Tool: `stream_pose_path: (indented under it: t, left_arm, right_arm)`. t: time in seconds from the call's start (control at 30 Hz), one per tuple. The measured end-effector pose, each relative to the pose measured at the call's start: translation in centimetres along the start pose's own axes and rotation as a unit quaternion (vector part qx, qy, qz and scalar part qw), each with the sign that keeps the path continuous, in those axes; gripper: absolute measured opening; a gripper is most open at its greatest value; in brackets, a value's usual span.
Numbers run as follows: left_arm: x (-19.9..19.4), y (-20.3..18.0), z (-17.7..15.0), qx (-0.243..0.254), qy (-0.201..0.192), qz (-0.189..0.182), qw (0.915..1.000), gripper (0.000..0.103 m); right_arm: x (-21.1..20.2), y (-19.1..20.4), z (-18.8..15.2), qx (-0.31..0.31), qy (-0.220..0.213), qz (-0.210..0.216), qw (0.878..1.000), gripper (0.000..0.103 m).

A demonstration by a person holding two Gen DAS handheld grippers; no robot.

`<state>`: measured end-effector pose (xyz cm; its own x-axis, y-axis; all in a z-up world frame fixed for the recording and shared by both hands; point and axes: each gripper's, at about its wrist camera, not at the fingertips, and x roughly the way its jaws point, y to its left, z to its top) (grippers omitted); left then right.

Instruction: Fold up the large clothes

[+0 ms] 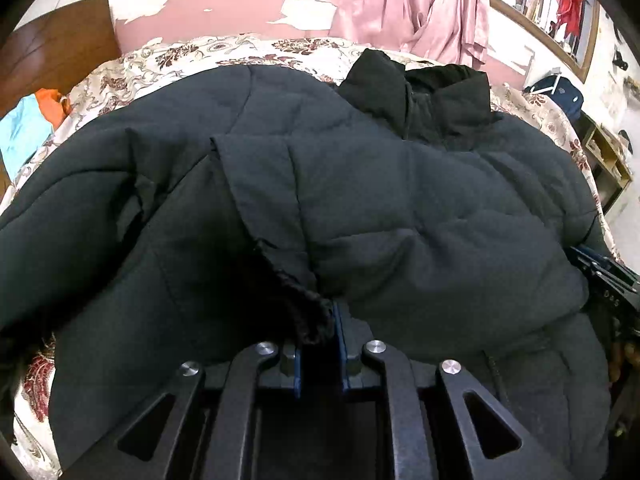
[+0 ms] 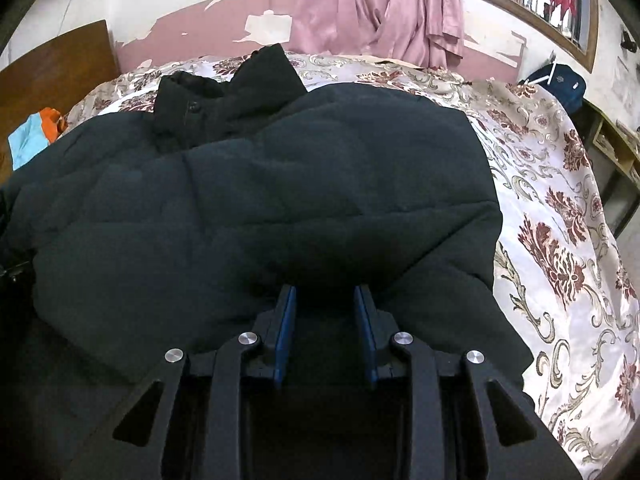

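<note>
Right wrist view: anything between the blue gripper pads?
Yes: a bunched fold of the black quilted padded jacket fills the gap between the right gripper's pads, shown in the right wrist view.

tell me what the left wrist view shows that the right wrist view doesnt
Only the left wrist view: the left claw shut on the jacket's fuzzy cuff, and the right claw's body at its right edge. Only the right wrist view: the right claw gripping the jacket's near edge. Both: the dark puffer jacket, floral bedspread, pink curtain.

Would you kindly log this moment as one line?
left gripper: shut on jacket cuff | right gripper: shut on jacket hem | bedspread beneath
</note>
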<state>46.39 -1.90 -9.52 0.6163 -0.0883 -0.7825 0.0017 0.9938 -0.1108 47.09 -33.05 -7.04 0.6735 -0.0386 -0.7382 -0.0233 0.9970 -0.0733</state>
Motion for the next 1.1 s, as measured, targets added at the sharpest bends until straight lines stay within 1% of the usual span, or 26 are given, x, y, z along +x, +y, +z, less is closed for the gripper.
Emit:
stream_pose_path:
  t: [0.03,0.1,0.17,0.2,0.23,0.27,0.3,0.33,0.37,0.4,0.43,0.5,0.57,0.63,0.67,0.7,0.73,0.77,0.87,0.9,0.93,0.97,1.0,1.03,1.07,1.1]
  left_arm:
    - [-0.1,0.1,0.0,-0.002,-0.002,-0.005,1.0000,0.015]
    - [-0.8,0.7,-0.1,-0.018,-0.004,-0.033,0.9993,0.019]
    - [-1.5,1.8,-0.4,-0.047,-0.001,-0.062,0.9970,0.022]
    - [-2.0,2.3,-0.6,-0.060,-0.001,-0.074,0.9955,0.024]
    - [-2.5,2.7,-0.9,-0.069,-0.003,-0.080,0.9944,0.026]
    - [-2.9,3.0,-1.1,-0.075,-0.006,-0.086,0.9935,0.029]
    - [-3.5,3.3,-1.4,-0.081,-0.010,-0.094,0.9922,0.037]
    - [-4.3,3.7,-1.8,-0.089,-0.017,-0.110,0.9898,0.052]
    - [-4.9,4.0,-2.1,-0.095,-0.023,-0.121,0.9878,0.063]
    - [-5.9,4.4,-2.7,-0.105,-0.035,-0.132,0.9850,0.081]
    - [-6.9,4.6,-3.0,-0.114,-0.045,-0.125,0.9845,0.091]
    - [-8.3,5.1,-3.8,-0.121,-0.057,-0.120,0.9838,0.092]
    - [-9.8,5.9,-4.7,-0.120,-0.053,-0.127,0.9832,0.092]
    - [-11.3,7.0,-5.8,-0.126,-0.056,-0.126,0.9825,0.092]
    - [-11.9,7.6,-6.4,-0.131,-0.057,-0.128,0.9814,0.092]
    - [-12.6,8.6,-7.1,-0.144,-0.057,-0.132,0.9790,0.092]
    - [-13.0,9.6,-7.7,-0.160,-0.056,-0.139,0.9758,0.092]
    - [-13.5,10.5,-8.3,-0.176,-0.056,-0.146,0.9720,0.093]
    - [-14.4,14.0,-10.3,-0.239,-0.056,-0.168,0.9548,0.095]
    - [-14.6,15.3,-11.1,-0.261,-0.058,-0.179,0.9469,0.095]
    - [-14.7,16.0,-11.5,-0.273,-0.061,-0.190,0.9410,0.096]
    - [-14.8,17.1,-12.3,-0.287,-0.072,-0.218,0.9301,0.096]
    - [-14.9,18.4,-13.2,-0.296,-0.091,-0.249,0.9176,0.098]
    - [-15.0,19.2,-14.0,-0.305,-0.107,-0.259,0.9102,0.100]
    - [-15.0,19.9,-14.5,-0.314,-0.115,-0.255,0.9073,0.101]
    - [-14.8,20.5,-14.8,-0.320,-0.116,-0.248,0.9070,0.101]
  right_arm:
    - [0.0,0.1,-0.1,-0.001,-0.003,-0.003,1.000,0.027]
    - [-0.1,0.1,-0.2,-0.003,-0.007,-0.007,1.000,0.027]
    - [-0.6,0.0,-0.2,-0.003,-0.012,-0.002,1.000,0.030]
    - [-1.0,-0.1,-0.2,-0.002,-0.018,0.007,1.000,0.035]
    - [-1.5,-0.1,-0.3,-0.002,-0.023,0.019,1.000,0.046]
    - [-2.0,-0.1,-0.4,-0.004,-0.026,0.023,0.999,0.053]
    - [-2.6,0.2,-0.5,-0.007,-0.029,0.021,0.999,0.063]
    - [-3.2,0.4,-0.7,-0.010,-0.031,0.019,0.999,0.066]
    - [-4.1,0.9,-1.0,-0.013,-0.032,0.019,0.999,0.066]
    - [-4.8,1.3,-1.2,-0.016,-0.031,0.021,0.999,0.066]
    - [-5.4,1.6,-1.3,-0.019,-0.030,0.024,0.999,0.066]
    - [-7.3,2.8,-1.8,-0.032,-0.030,0.029,0.999,0.067]
    - [-9.0,4.1,-2.2,-0.043,-0.019,0.049,0.998,0.070]
    - [-10.4,5.3,-2.4,-0.055,-0.006,0.075,0.996,0.077]
    - [-11.5,6.2,-2.5,-0.064,0.001,0.090,0.994,0.078]
    - [-12.2,6.8,-2.6,-0.070,0.006,0.101,0.992,0.082]
    - [-13.1,7.7,-2.7,-0.076,0.012,0.114,0.990,0.085]
    - [-13.7,8.3,-2.8,-0.080,0.016,0.121,0.989,0.091]
    - [-15.3,10.3,-3.3,-0.085,0.026,0.138,0.986,0.093]
    - [-15.8,10.9,-3.4,-0.085,0.029,0.142,0.986,0.093]
    - [-16.0,11.4,-3.6,-0.085,0.031,0.143,0.986,0.093]
    - [-16.2,12.0,-3.7,-0.087,0.034,0.144,0.985,0.093]
    - [-16.3,12.7,-3.8,-0.090,0.038,0.141,0.985,0.093]
    - [-16.3,13.4,-4.0,-0.093,0.043,0.136,0.985,0.093]
    - [-16.4,14.0,-4.0,-0.095,0.044,0.133,0.986,0.093]
    - [-16.5,14.5,-4.2,-0.096,0.043,0.130,0.986,0.093]
